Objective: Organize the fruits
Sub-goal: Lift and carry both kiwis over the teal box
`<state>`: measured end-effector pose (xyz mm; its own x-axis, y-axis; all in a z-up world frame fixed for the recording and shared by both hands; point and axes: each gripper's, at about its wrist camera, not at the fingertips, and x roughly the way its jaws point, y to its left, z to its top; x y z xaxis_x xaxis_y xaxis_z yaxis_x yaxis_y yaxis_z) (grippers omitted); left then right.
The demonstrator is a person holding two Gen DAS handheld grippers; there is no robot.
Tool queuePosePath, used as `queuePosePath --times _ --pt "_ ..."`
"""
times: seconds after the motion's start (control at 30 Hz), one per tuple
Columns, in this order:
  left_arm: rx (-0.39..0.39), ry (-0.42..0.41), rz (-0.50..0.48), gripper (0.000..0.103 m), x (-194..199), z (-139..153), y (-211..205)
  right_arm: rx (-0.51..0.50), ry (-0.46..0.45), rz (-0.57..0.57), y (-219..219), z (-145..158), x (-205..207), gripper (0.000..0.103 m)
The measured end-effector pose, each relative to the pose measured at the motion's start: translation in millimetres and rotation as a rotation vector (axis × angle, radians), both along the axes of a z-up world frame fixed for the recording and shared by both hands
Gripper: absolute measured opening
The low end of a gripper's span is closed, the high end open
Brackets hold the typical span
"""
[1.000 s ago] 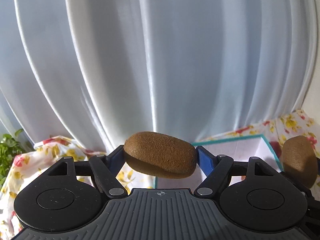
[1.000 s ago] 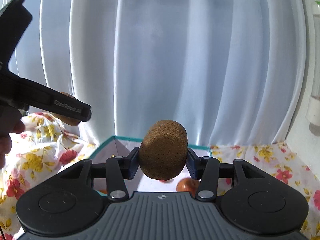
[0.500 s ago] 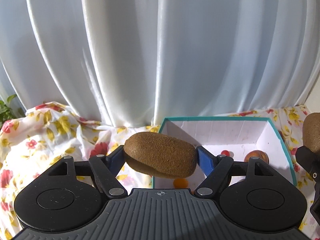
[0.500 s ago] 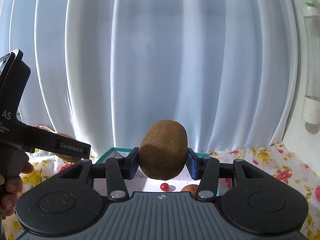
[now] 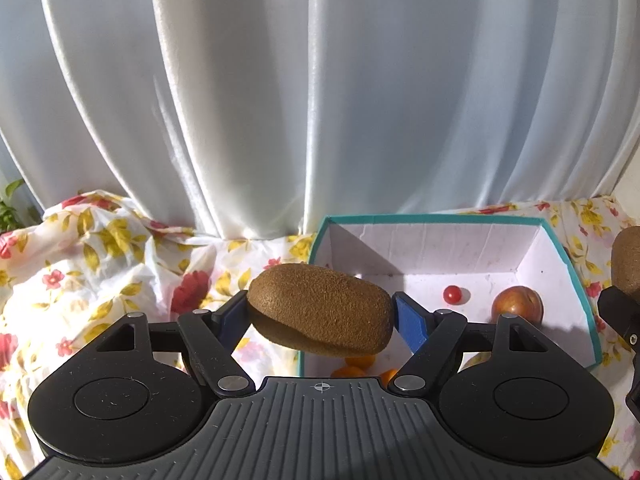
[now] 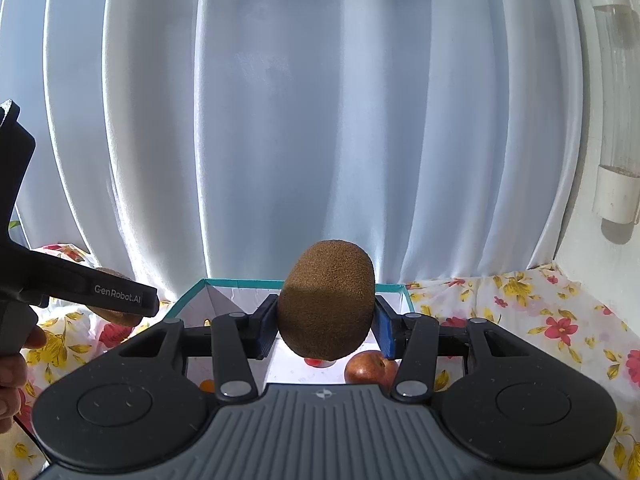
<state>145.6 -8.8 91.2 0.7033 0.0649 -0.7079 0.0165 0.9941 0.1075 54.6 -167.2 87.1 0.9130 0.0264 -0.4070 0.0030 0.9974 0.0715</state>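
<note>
White curtains hang behind a bench draped in floral cloth [image 5: 100,264]. Nearest, the left gripper [image 5: 320,316] clamps a kiwi [image 5: 320,312] lying crosswise, over the near-left corner of the teal-rimmed box [image 5: 440,219]. The right gripper [image 6: 326,328] grips a second kiwi [image 6: 327,300] standing on end, above the box's near edge. Beyond them, inside the box, lie small oranges [image 5: 356,364], a cherry tomato [image 5: 453,294] and a reddish apple [image 5: 517,305]. This looks like the carry-to-box step; next, each kiwi likely needs lowering over bare floor before release.
</note>
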Motion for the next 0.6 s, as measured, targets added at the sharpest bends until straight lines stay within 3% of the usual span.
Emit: queuePosePath --times 0.6 --pt "0.018 0.104 -0.003 0.080 26 -36 -5 0.000 0.102 -0.007 -5 -32 32 0.048"
